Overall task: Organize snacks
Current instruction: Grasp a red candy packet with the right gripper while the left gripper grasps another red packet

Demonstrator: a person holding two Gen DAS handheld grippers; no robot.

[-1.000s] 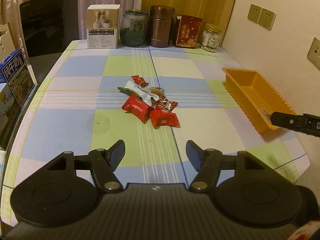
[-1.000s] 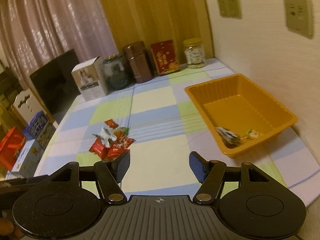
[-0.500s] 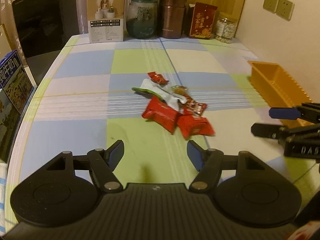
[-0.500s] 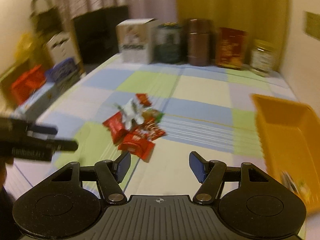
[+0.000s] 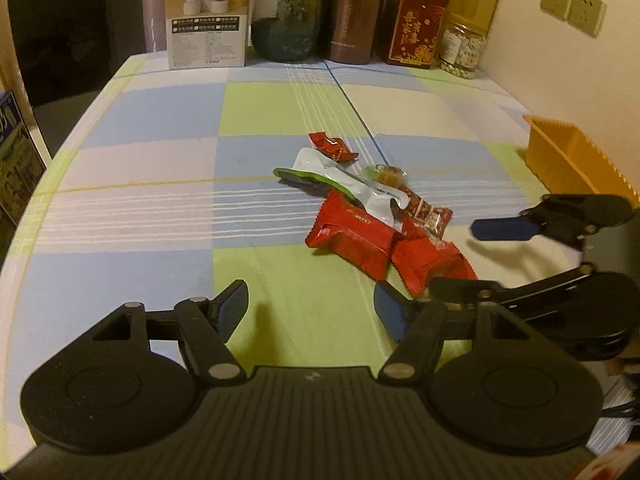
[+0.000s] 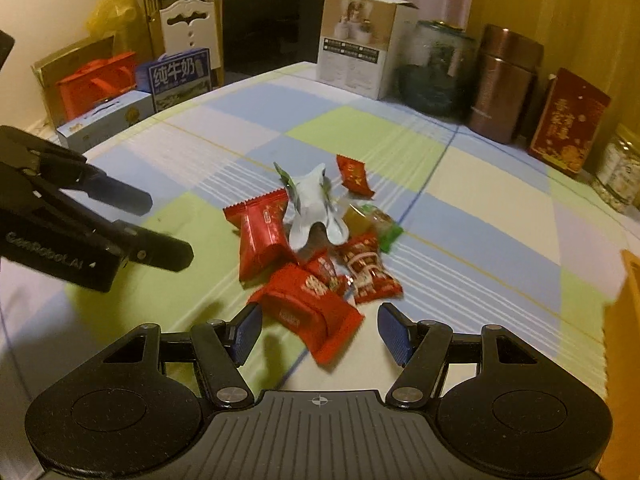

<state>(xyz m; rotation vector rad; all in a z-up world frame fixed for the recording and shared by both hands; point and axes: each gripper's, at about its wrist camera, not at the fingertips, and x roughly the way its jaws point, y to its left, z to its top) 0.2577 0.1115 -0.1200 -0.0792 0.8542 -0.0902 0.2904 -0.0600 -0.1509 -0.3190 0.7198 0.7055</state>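
You are holding both tongs released over the checked tablecloth, nothing between either pair of blue pads. Your left gripper is pointing down at bare green cloth, with the pile of snacks lying ahead of it and a little to its right, apart from its fingertips. Your right gripper is hovering at the near edge of that same pile: the closest red packet is lying just ahead of the gap, reaching in between the two pads, though you cannot tell whether either pad is touching it.

Beyond that packet, a second large red packet is sitting to the left, a white and green pouch is lying across the middle, and smaller red sweets are scattered around them.

In the left wrist view, your right gripper is coming in from the right side, turned on edge so one finger is above the other, its lower finger just beside the nearest red packet. The orange tray is sitting farther right, behind that gripper. Boxes, jars and a copper canister are lined up along the far edge of the table.
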